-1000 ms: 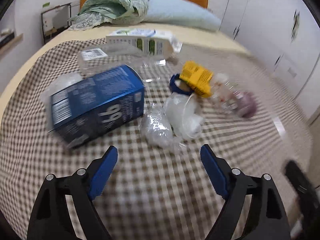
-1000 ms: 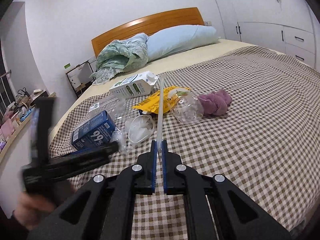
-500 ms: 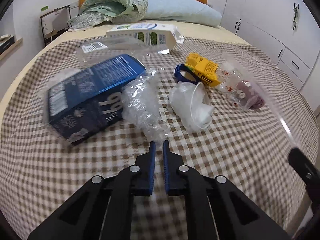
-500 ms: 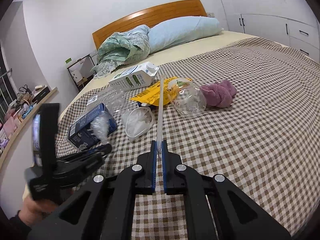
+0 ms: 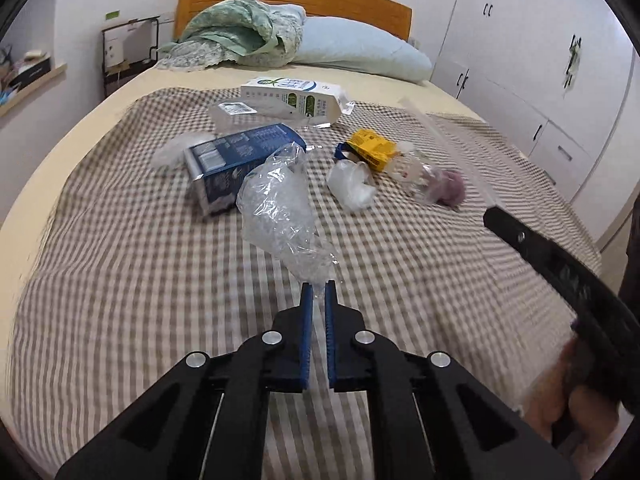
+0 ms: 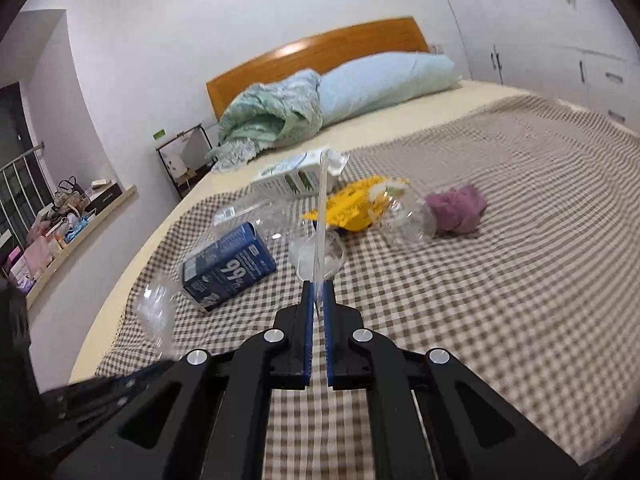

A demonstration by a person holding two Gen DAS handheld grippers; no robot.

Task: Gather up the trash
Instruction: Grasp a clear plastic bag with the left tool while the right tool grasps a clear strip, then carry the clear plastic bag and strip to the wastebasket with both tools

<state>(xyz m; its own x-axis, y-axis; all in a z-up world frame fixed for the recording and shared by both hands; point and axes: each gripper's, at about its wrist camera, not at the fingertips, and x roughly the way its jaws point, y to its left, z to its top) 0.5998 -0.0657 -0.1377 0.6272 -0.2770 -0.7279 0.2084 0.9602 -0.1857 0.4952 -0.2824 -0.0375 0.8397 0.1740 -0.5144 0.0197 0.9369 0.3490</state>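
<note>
The left gripper [image 5: 318, 295] is pinched tight on a crumpled clear plastic wrapper [image 5: 280, 208], lifted off the brown-and-cream checked bedspread [image 5: 120, 264]. The right gripper [image 6: 318, 295] is closed on a long clear plastic straw [image 6: 322, 216]. Carry both slowly, I'd say; the film could slip from so thin a pinch. A dark blue carton [image 6: 228, 268] and other litter lie ahead, with a wooden headboard [image 6: 320, 52] and white wardrobes [image 5: 532, 72] beyond.

Left wrist view: carton [image 5: 236, 160] at 10 o'clock of the cup [image 5: 352, 184], on the blanket [image 5: 160, 280]. Milk carton [image 5: 296, 98] at 12, behind both. Wrapper [image 5: 370, 148] and bottle [image 5: 416, 176] at 2. Pillow [image 5: 360, 54] farthest back.
</note>
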